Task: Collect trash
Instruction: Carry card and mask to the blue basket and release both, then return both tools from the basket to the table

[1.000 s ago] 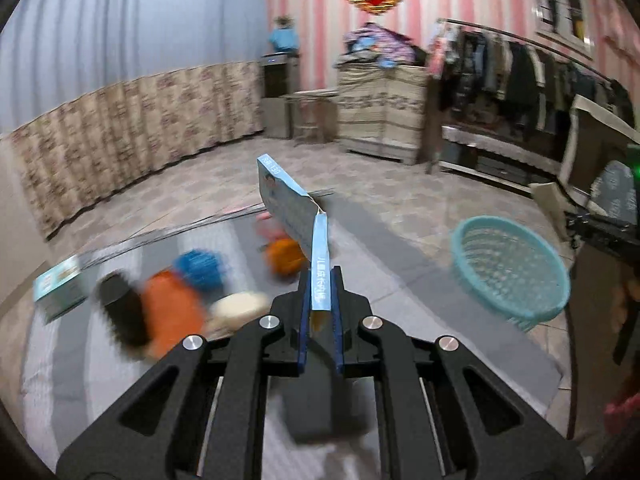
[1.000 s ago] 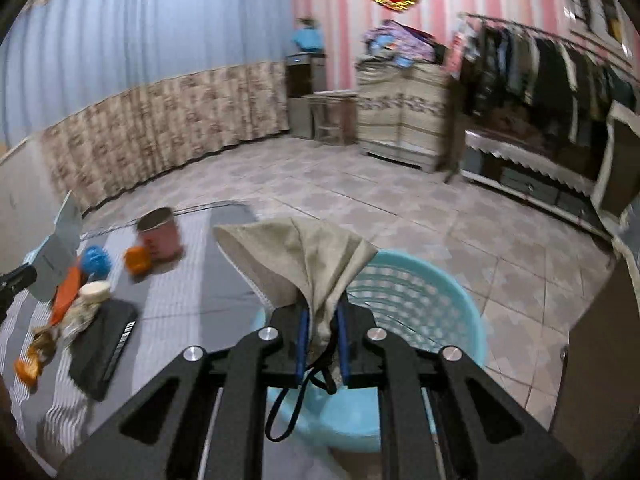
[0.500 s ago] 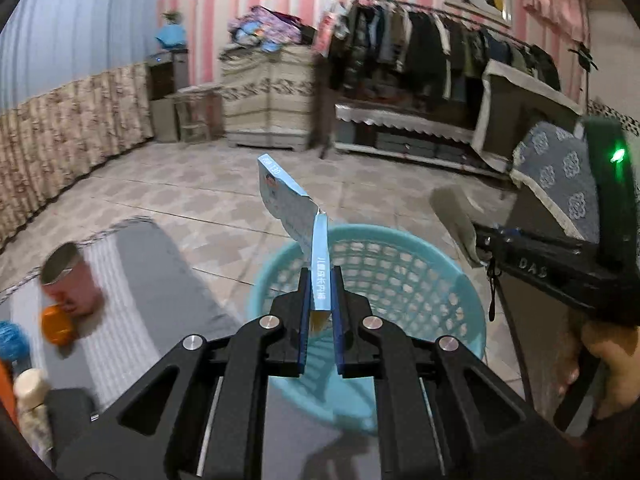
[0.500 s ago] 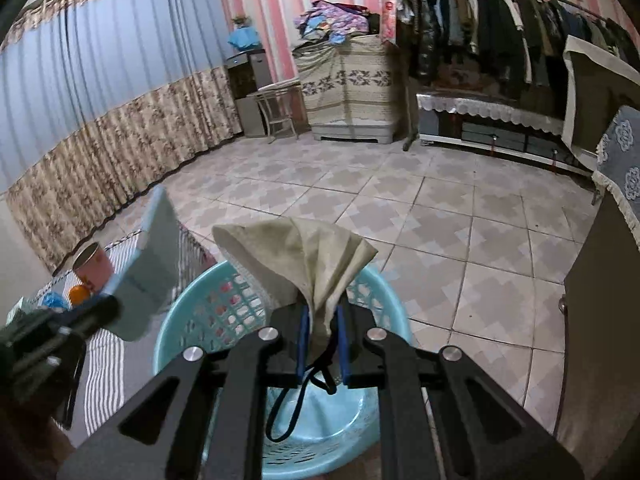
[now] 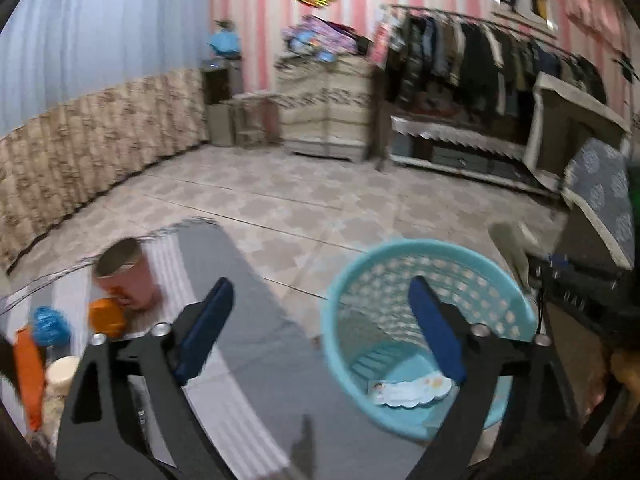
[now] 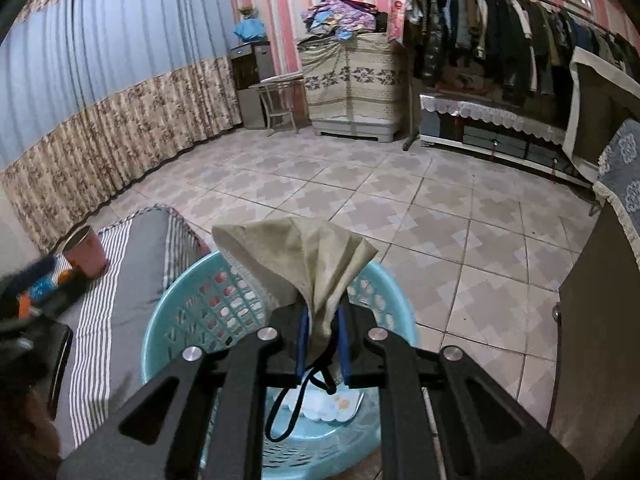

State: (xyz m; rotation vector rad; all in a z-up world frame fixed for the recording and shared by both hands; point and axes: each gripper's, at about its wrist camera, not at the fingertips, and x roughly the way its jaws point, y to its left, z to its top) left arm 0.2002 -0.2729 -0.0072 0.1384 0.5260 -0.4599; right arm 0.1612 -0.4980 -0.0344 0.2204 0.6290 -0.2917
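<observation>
A turquoise plastic basket (image 5: 348,292) stands on the floor at the edge of a grey striped mat (image 5: 256,344). A light blue card box (image 5: 408,392) lies flat on the basket's bottom; it also shows in the right wrist view (image 6: 332,404). My left gripper (image 5: 320,320) is open and empty above the mat, left of the basket. My right gripper (image 6: 322,332) is shut on a beige cloth bag (image 6: 304,256) with a black cord and holds it over the basket (image 6: 192,300).
On the mat at the left lie a pink cup (image 5: 128,276), an orange object (image 5: 106,316), a blue ball (image 5: 50,324), an orange bottle (image 5: 28,368) and a white lid (image 5: 62,370). A clothes rack (image 6: 500,32) and cabinets line the far wall. A dark cabinet (image 6: 600,340) stands at the right.
My left gripper has opened and the blue box has dropped into the basket. The left gripper has swung back towards the mat. The right gripper still holds the bag over the basket.
</observation>
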